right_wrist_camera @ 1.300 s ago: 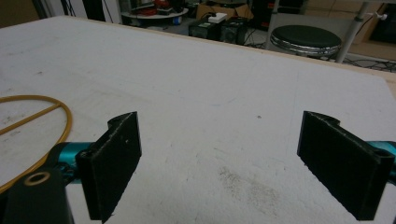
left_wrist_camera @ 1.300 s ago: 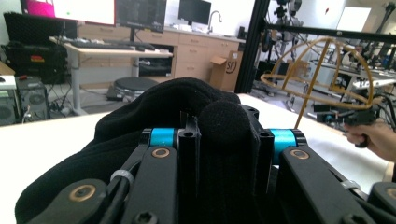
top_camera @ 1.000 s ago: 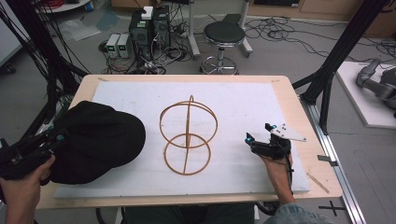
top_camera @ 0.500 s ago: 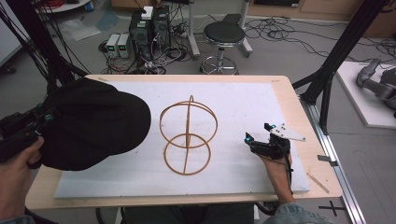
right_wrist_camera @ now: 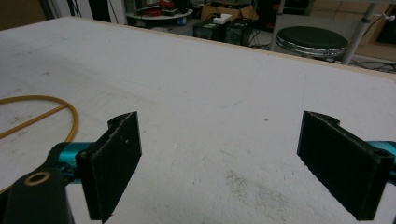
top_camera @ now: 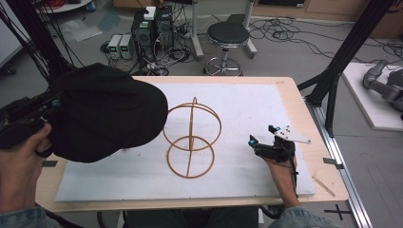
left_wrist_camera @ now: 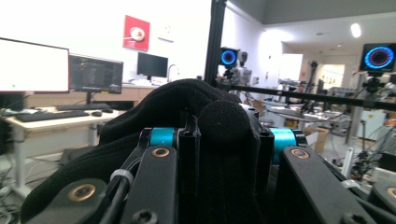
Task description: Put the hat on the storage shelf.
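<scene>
Gripping a black cap (top_camera: 107, 111), left gripper (top_camera: 28, 121) overhangs white mat (top_camera: 247, 107); right gripper (right_wrist_camera: 219, 163) open.

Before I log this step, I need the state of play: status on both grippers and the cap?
Left gripper shut on black cap, cap off the table. Right gripper open, nothing between its jaws, low over white mat. Wire hat stand upright, bare, nothing in the way.

centre: wire stand (top_camera: 191, 138) blocks | right mat (top_camera: 247, 109): free
</scene>
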A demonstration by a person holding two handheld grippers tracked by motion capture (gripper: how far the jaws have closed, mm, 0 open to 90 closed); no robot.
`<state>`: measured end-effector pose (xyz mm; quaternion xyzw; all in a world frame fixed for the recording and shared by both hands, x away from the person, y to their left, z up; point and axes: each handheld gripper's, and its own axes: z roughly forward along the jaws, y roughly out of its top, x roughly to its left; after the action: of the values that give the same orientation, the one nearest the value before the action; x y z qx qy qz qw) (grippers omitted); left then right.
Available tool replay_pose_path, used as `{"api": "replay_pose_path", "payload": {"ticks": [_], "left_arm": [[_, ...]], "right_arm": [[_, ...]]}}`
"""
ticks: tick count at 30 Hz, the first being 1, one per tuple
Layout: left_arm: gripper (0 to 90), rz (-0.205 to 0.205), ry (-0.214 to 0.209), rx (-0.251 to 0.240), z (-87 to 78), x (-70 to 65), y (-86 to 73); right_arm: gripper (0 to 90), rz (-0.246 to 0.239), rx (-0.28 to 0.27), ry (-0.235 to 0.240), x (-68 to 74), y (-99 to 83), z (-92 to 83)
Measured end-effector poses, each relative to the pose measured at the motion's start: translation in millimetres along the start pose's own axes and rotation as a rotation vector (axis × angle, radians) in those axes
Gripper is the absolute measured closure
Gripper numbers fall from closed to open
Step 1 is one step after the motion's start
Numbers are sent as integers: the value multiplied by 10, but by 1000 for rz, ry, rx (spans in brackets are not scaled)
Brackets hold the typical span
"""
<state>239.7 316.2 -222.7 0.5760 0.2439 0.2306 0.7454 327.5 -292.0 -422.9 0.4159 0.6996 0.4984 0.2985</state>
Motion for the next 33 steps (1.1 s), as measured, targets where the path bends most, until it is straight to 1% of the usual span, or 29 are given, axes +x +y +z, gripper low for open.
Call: {"api": "replay_pose_path", "payload": {"ticks": [2,3,7,11,14,16,17,21,25,26,29,33], "left_arm": [[716,-2,-17,-8,66,-8,14],[715,3,-26,-6,99,-11,21],[716,-2,-56,-5,246,-28,29],[716,-16,-89,-13,374,-34,21],[716,-27,-105,-17,442,-37,16],[716,-32,-117,-14,505,-46,7],[716,-32,-117,-14,505,-46,7],[715,-45,-131,-3,596,-47,-34],[715,-70,-142,15,703,-35,-96],[715,-67,-140,28,732,-33,-110],[714,-75,-148,56,834,-33,-166],[714,-112,-156,73,968,-33,-275]], "right_arm": [[134,-9,-5,-1,-5,0,6],[134,-6,-5,0,0,0,6],[134,-2,-3,0,6,1,5],[134,-5,-2,2,5,-1,4],[134,4,4,4,11,-1,3],[134,-3,3,3,7,-1,6],[134,-3,3,3,7,-1,6],[134,-11,-2,7,4,-2,15],[134,-2,4,12,13,-2,14],[134,-6,4,10,13,-1,19],[134,-7,6,9,12,-1,21],[134,-6,3,12,9,-4,26]]}}
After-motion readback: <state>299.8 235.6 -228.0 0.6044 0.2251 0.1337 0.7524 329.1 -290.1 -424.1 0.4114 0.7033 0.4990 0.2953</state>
